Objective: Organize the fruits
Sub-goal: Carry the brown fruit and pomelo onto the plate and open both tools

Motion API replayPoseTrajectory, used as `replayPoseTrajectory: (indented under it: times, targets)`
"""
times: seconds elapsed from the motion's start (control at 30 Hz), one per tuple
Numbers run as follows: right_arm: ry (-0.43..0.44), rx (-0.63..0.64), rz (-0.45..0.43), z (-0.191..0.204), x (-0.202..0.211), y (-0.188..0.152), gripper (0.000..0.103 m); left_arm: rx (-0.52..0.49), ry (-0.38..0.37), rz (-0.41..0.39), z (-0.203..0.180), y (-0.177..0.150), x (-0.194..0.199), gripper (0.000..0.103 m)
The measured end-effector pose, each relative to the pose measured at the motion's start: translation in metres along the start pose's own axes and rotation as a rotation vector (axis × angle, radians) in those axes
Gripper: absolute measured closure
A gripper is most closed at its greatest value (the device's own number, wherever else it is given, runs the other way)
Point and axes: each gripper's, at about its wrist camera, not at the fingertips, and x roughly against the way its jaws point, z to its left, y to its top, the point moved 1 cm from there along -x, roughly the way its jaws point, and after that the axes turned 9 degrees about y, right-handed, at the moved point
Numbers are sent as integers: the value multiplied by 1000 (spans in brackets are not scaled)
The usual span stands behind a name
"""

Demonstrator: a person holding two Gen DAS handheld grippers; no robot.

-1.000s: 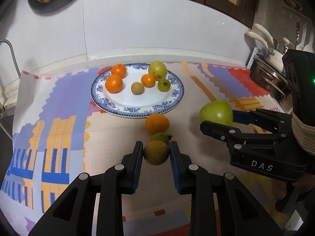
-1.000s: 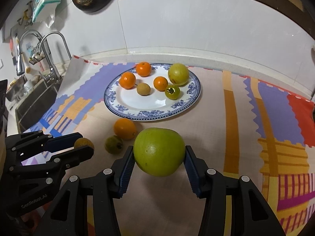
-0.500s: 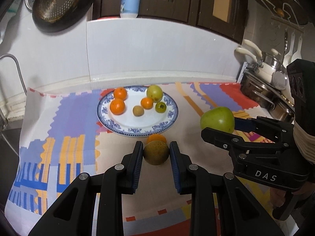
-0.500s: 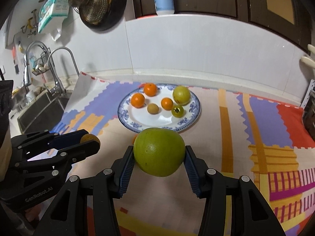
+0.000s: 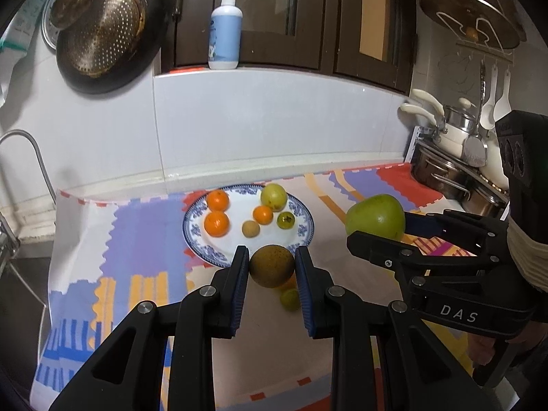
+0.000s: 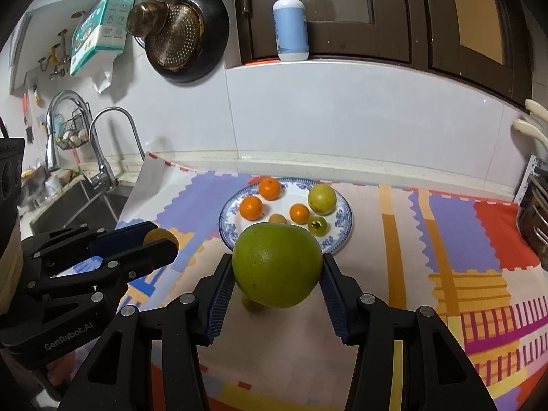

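Note:
My left gripper [image 5: 271, 267] is shut on a small brown fruit [image 5: 271, 265] and holds it above the mat, in front of the blue-patterned plate [image 5: 198, 236]. My right gripper [image 6: 276, 274] is shut on a large green fruit [image 6: 276, 270], also raised; it shows at the right of the left wrist view [image 5: 375, 216]. The plate [image 6: 346, 229] carries three oranges, a yellow-green fruit [image 5: 273, 196], a small brown fruit [image 5: 250, 229] and a small green fruit [image 5: 286, 220]. A small green fruit [image 5: 289, 299] lies on the mat under my left gripper, beside a partly hidden orange.
A colourful patterned mat [image 5: 137, 239] covers the counter. A sink with a faucet [image 6: 102, 157] is at the left. Pots [image 5: 445, 178] stand at the right. A white tiled wall [image 5: 274, 120] with a soap bottle [image 5: 224, 30] on its ledge rises behind the plate.
Both grippers have risen and pulled back from the counter with their fruits still held. The plate and loose fruits look smaller and lower, and more of the wall and cabinets shows.

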Motion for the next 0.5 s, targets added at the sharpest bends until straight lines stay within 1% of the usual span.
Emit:
replayPoseTrajectory:
  times: [0.23, 0.5]
  targets:
    - [-7, -1, -24, 9, -5, 11, 53, -19, 6, -30, 12, 11, -1, 75]
    - [-11, 5, -44, 15, -16, 28, 52, -30, 10, -50, 25, 25, -11, 75]
